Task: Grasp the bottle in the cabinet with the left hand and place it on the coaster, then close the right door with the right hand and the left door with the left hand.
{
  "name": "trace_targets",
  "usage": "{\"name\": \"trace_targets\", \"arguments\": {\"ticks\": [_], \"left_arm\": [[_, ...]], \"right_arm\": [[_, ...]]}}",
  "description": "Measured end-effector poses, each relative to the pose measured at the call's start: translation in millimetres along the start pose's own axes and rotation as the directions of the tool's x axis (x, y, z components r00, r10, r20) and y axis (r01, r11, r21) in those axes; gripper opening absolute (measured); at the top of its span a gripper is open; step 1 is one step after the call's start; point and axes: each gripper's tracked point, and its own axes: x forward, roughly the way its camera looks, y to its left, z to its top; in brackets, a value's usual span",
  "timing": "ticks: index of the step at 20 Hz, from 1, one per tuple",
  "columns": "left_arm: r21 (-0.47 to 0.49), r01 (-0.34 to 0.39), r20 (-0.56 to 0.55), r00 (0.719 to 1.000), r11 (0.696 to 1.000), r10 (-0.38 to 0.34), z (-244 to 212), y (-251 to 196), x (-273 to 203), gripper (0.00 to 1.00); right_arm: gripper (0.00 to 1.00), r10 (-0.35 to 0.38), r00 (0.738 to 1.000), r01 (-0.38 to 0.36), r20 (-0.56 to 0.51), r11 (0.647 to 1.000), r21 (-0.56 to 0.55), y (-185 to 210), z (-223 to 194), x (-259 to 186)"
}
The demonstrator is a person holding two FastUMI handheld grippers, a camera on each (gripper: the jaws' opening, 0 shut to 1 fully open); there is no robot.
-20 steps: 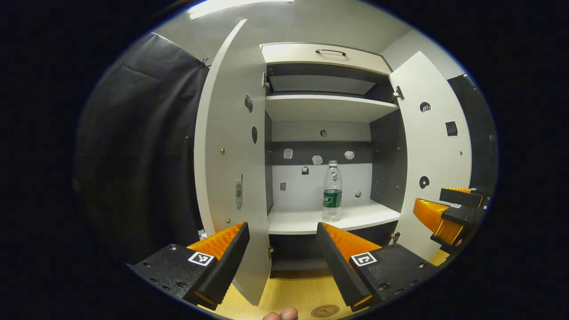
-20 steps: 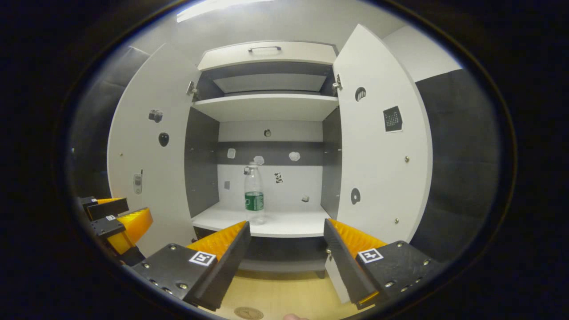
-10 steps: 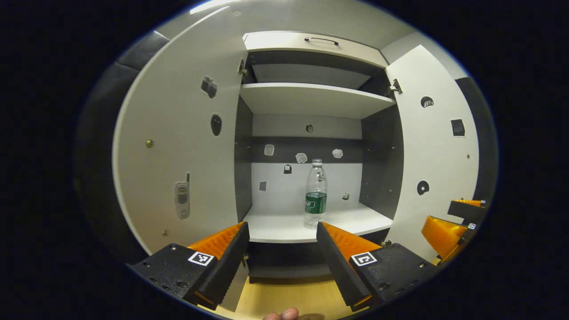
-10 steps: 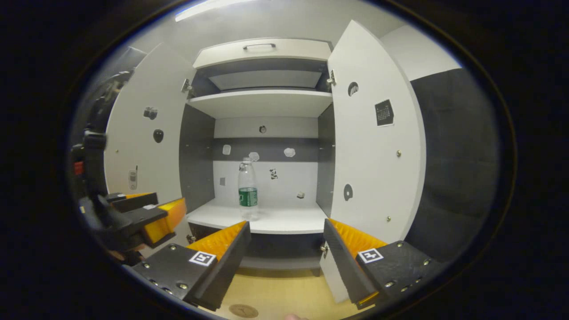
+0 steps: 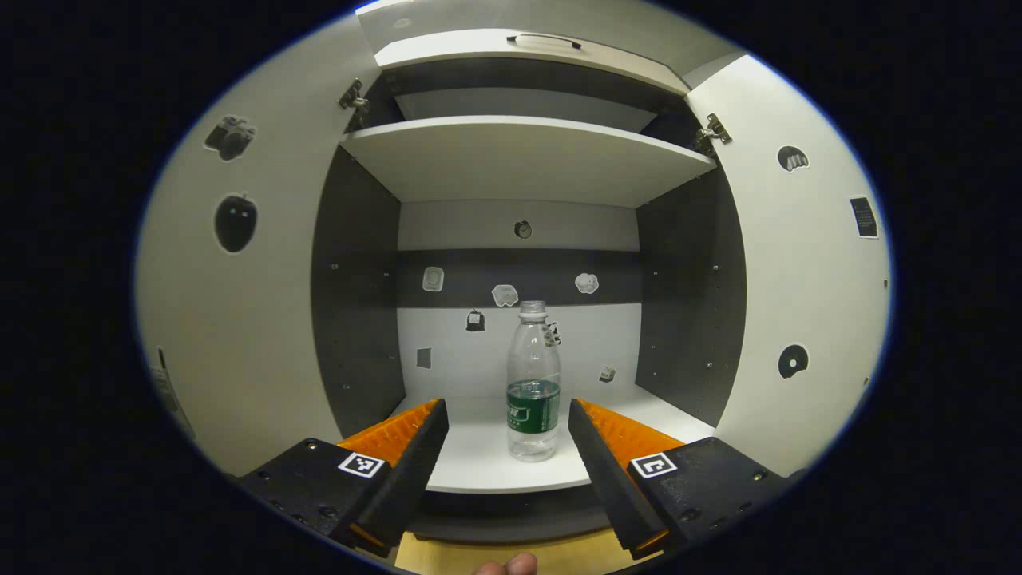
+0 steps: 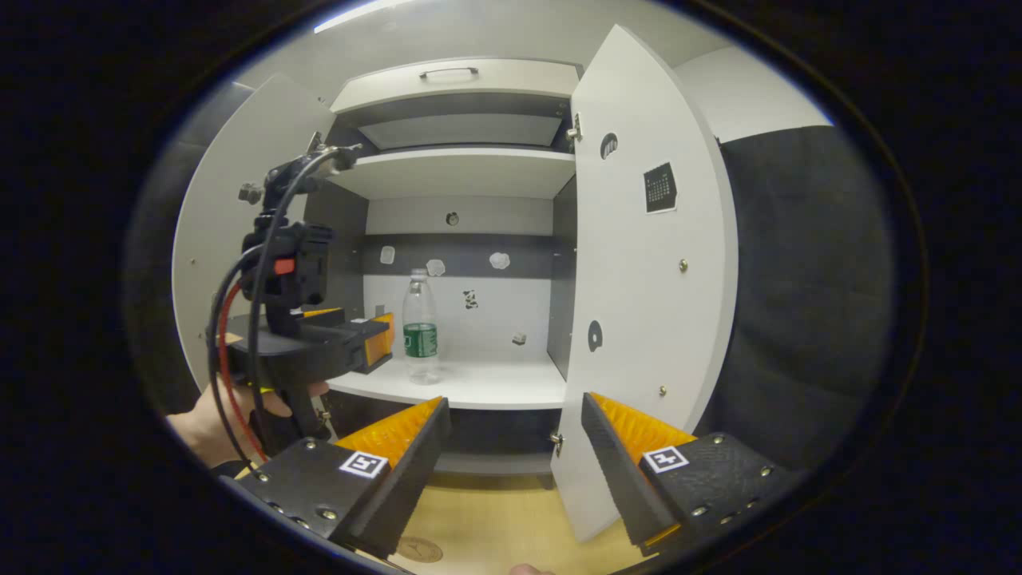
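I'm seeing a pale wall glowing under a ceiling light strip, black cloth hanging right, wooden floor showing below.

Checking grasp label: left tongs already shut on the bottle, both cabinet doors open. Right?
Not shut. In the left gripper view the left tongs are open, short of the bottle, which stands free on the shelf. Both doors are open.
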Motion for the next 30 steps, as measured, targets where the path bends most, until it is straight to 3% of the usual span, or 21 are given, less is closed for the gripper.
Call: {"name": "trace_targets", "arguments": {"ticks": [7, 18, 20, 22, 30], "left_arm": [[-0.006, 0.025, -0.022, 0.999, 1.000, -0.025, -8, -17, 60, 0.96], [-0.028, -0.004, -0.075, 0.997, 1.000, 0.002, -33, -10, 131, 0.96], [-0.032, -0.010, -0.091, 0.996, 0.999, 0.007, -38, -9, 132, 0.95], [-0.032, -0.006, -0.091, 0.996, 0.999, 0.003, -37, -11, 129, 0.82], [-0.015, 0.013, -0.010, 1.000, 1.000, -0.013, -12, -14, 55, 0.81]], "right_arm": [[1.00, -0.026, 0.999, 0.024, -0.035, 0.999, -0.035, -12, -7, 6], [1.00, -0.031, 0.997, 0.027, -0.072, 0.998, -0.063, -13, -18, 7], [1.00, -0.030, 0.996, 0.025, -0.084, 0.998, -0.065, -13, -21, 6], [1.00, -0.033, 0.996, 0.028, -0.084, 0.997, -0.066, -15, -22, 5], [1.00, -0.017, 0.996, 0.013, -0.092, 0.999, -0.044, -16, -31, -8]]}}
